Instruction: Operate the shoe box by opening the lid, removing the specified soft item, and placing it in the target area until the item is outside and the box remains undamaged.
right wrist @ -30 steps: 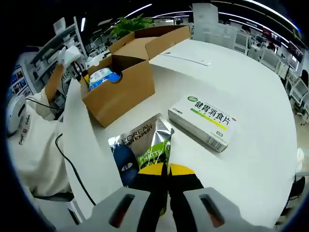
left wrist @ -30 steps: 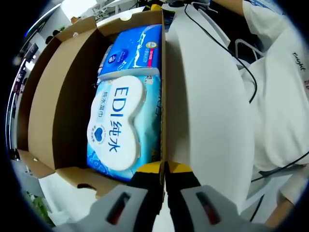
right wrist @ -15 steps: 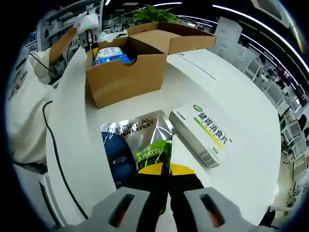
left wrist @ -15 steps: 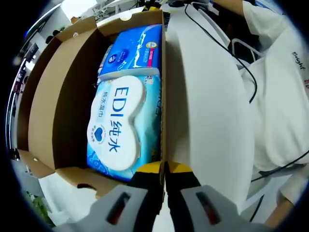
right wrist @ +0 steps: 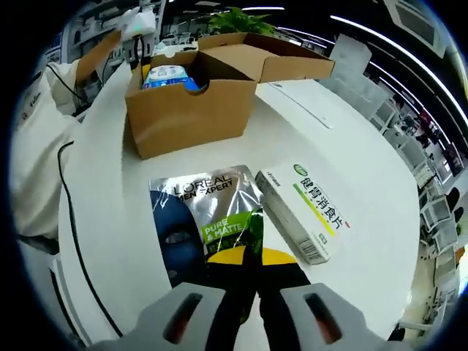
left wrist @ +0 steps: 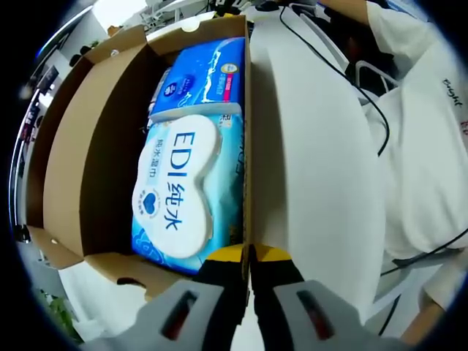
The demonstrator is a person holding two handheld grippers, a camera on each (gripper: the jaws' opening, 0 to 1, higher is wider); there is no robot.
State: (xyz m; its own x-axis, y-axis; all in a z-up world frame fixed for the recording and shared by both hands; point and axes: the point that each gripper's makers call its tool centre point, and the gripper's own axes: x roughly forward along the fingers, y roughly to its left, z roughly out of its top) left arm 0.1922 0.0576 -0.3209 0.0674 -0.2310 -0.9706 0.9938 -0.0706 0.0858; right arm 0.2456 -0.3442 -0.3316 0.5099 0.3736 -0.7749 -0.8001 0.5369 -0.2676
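White office table (right wrist: 351, 146) under both views. Right gripper (right wrist: 250, 257) jaws pressed together at the near edge of a silver L'Oreal sachet (right wrist: 208, 212) lying flat on the table; whether they pinch it, cannot tell. Green-and-white medicine box (right wrist: 303, 210) just right of the sachet. Farther back, open cardboard shoe box (right wrist: 186, 110), lid flipped back. Left gripper (left wrist: 249, 254) jaws closed on the box's near wall edge; blue EDI wipes pack (left wrist: 183, 190) inside just ahead, another blue pack (left wrist: 201, 77) beyond it.

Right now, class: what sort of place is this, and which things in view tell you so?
Probably an open-plan office: long ceiling light strips, office chairs beyond the white table, and a potted plant behind the cardboard box.
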